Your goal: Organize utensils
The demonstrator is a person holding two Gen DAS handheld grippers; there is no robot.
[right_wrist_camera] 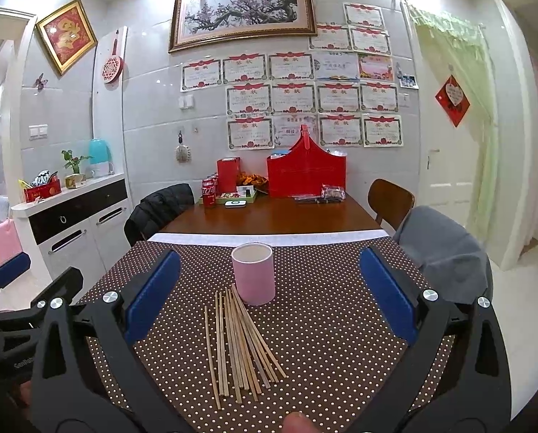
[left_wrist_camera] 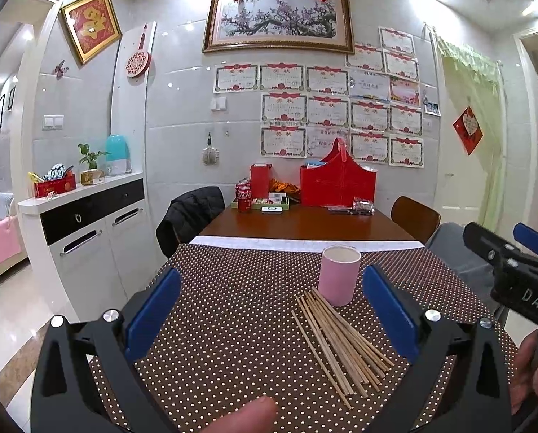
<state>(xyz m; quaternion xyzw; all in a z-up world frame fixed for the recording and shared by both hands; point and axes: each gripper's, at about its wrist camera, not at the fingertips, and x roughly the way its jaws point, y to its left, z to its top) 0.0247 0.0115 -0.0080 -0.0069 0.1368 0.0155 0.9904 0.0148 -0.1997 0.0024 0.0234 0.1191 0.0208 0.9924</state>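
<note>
A pile of several wooden chopsticks lies fanned out on the brown dotted tablecloth. Just behind the pile stands an upright pink cylindrical holder, with nothing visible inside it. My left gripper is open above the cloth, with the pile between its blue pads, nearer the right one. My right gripper is also open, and the pile and holder lie between its pads. Neither gripper holds anything. The right gripper shows at the right edge of the left wrist view.
Farther back, the bare wooden table carries a red bag, soda cans and boxes against the wall. Chairs stand on both sides: a dark jacket hangs over the left one, a grey cloth over the right. A white sideboard stands at the left.
</note>
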